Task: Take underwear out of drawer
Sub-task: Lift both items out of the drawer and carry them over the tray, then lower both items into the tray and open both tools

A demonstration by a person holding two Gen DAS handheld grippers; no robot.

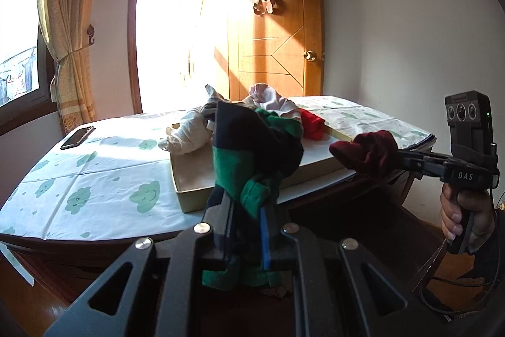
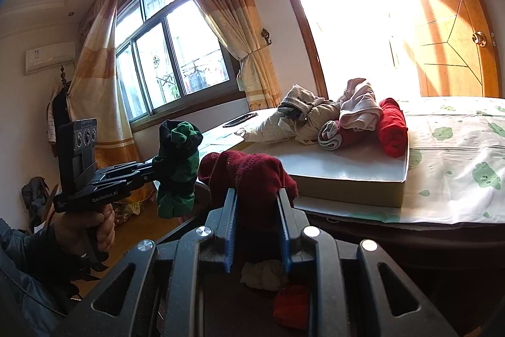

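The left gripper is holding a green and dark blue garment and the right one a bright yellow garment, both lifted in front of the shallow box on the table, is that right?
Not quite. The right gripper holds a dark red garment, not a yellow one, as the right wrist view shows. The rest stands: the left gripper holds the green and dark blue garment, both raised in front of the shallow box on the table.
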